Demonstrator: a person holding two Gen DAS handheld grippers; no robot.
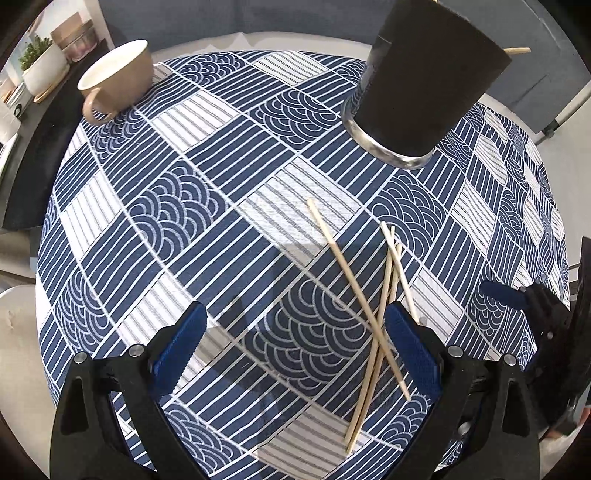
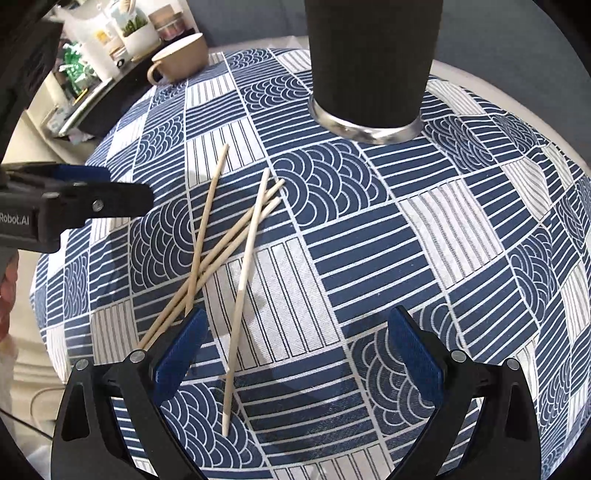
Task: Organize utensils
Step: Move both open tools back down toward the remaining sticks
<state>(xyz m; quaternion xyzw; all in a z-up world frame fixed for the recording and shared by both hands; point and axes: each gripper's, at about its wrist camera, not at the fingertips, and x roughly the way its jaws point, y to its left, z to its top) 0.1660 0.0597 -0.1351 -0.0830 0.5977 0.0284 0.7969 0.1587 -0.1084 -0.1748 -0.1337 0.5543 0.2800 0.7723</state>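
Four wooden chopsticks [image 2: 236, 254] lie loose and crossed on the bench [image 2: 369, 236], which is covered by a blue-and-white patterned cloth; we see them near the bench's middle, on the side closer to us. Beyond them stands a black utensil holder [image 2: 373, 62] with a silvery base ring, upright toward the far edge (in the left wrist view the tip of one more chopstick [image 1: 517, 50] sticks out past its upper rim). A tan mug [image 1: 118, 81] sits well apart at the far left corner.

Our left tongs [image 1: 295, 343] hang above the cloth with the blue pads spread wide and nothing between them; the right pad [image 1: 410, 339] hangs just over the crossed sticks, though we cannot tell whether it touches them. Our right tongs [image 2: 295, 347] are likewise wide and empty, with one chopstick running between the pads close to the left one [image 2: 181, 343] and the other three passing behind it.

Potted plants and jars [image 2: 136, 29] stand on a dark shelf beyond the bench's far left corner.
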